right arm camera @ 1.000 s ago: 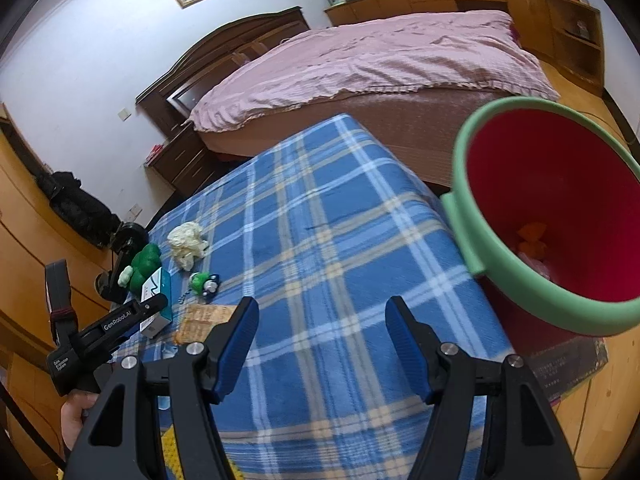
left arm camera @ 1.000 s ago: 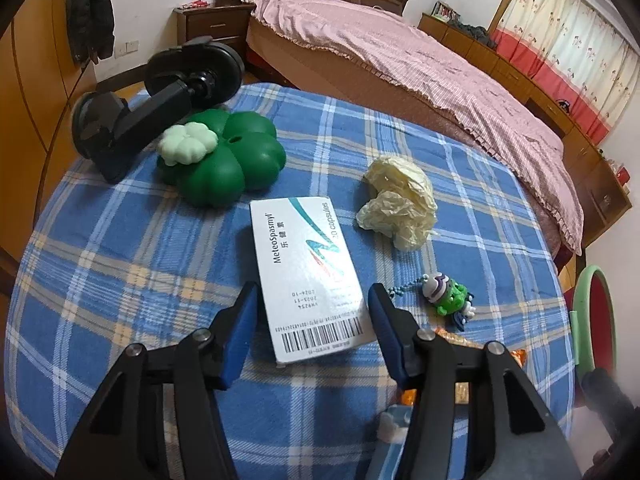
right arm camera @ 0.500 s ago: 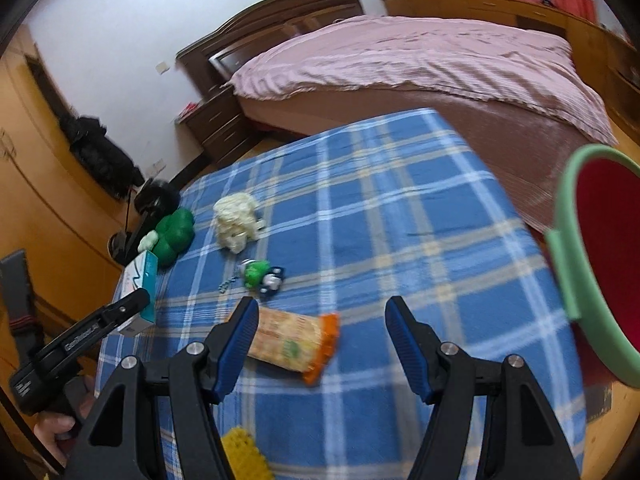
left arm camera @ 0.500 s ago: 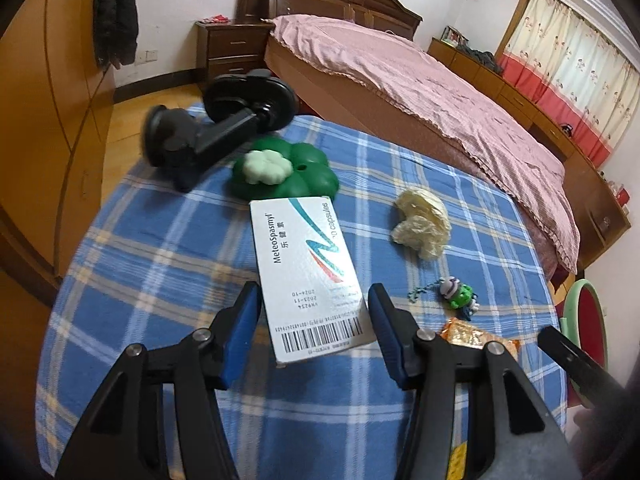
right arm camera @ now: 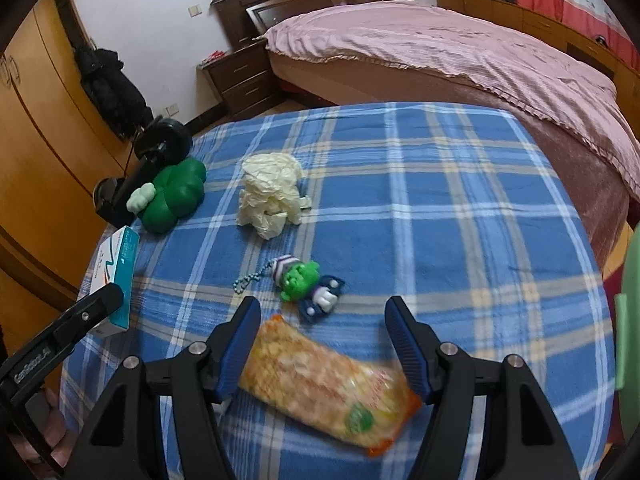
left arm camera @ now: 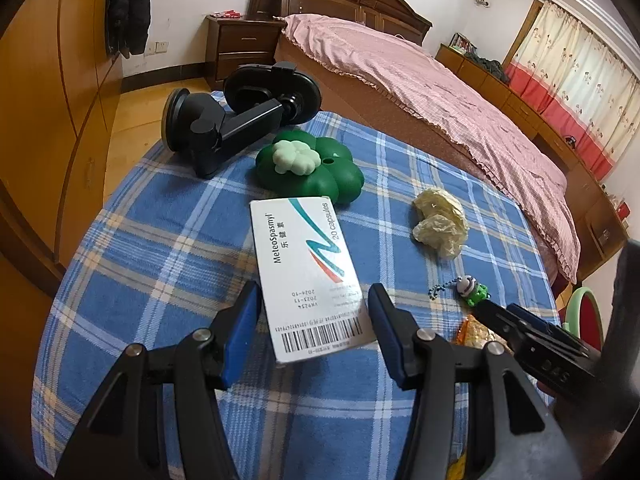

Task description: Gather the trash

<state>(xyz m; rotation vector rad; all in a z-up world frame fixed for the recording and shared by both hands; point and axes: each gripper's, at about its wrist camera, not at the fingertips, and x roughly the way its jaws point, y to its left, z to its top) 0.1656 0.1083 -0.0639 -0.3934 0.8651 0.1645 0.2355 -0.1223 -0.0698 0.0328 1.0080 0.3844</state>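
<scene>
My left gripper (left arm camera: 314,320) is shut on a white medicine box (left arm camera: 310,276) and holds it above the blue plaid table (left arm camera: 160,240). The box also shows in the right wrist view (right arm camera: 114,276). My right gripper (right arm camera: 322,344) is open above an orange snack packet (right arm camera: 324,382) that lies between its fingers. A crumpled yellowish paper wad (right arm camera: 270,194) lies further back; it also shows in the left wrist view (left arm camera: 440,224). The green bin (left arm camera: 582,312) with a red inside stands past the table's right edge.
A green figure keychain (right arm camera: 304,280), a green clover toy (right arm camera: 172,196) and a black phone holder (left arm camera: 236,116) lie on the table. A bed with a pink cover (right arm camera: 460,48) stands behind. Wooden wardrobes (left arm camera: 48,100) stand on the left.
My left gripper lifted the medicine box off the table and drew back. My right gripper swung left from the bin to over the snack packet.
</scene>
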